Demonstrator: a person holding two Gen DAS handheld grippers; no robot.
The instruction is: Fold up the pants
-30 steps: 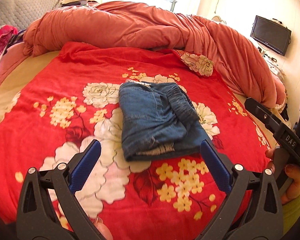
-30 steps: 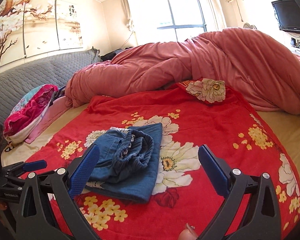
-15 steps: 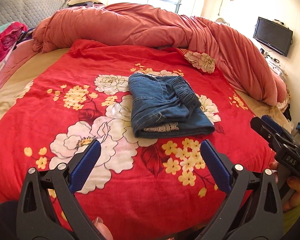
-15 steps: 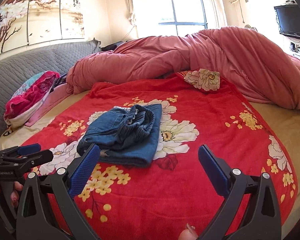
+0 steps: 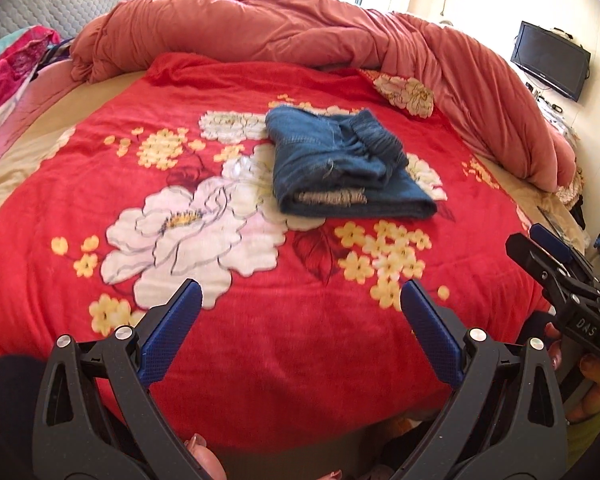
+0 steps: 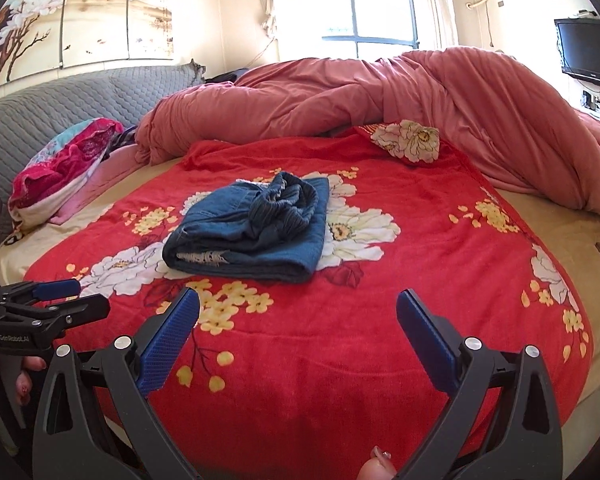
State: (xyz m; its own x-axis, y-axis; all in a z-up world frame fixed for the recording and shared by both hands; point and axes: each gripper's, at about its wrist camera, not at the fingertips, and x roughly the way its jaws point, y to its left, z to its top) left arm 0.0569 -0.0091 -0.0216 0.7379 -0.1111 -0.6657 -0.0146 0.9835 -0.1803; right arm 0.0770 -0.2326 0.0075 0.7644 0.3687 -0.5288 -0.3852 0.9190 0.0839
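Finishing: pants (image 5: pixel 342 170) folded in compact bundle mid-bed on red floral blanket (image 5: pixel 228 332). Left tongs (image 5: pixel 300 304), right tongs (image 6: pixel 298 310) both spread, empty, near foot edge. Leave bundle undisturbed.

Bright daylight, strong fisheye curve

The window (image 6: pixel 366 8) is blown out to white glare; dark vignette rounds the corners, edges bend, and the red blanket (image 5: pixel 300 320) looks slightly soft.

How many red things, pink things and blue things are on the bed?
Red: 1, the blanket
Pink: 1, the duvet
Blue: 1, the folded pants
Total: 3
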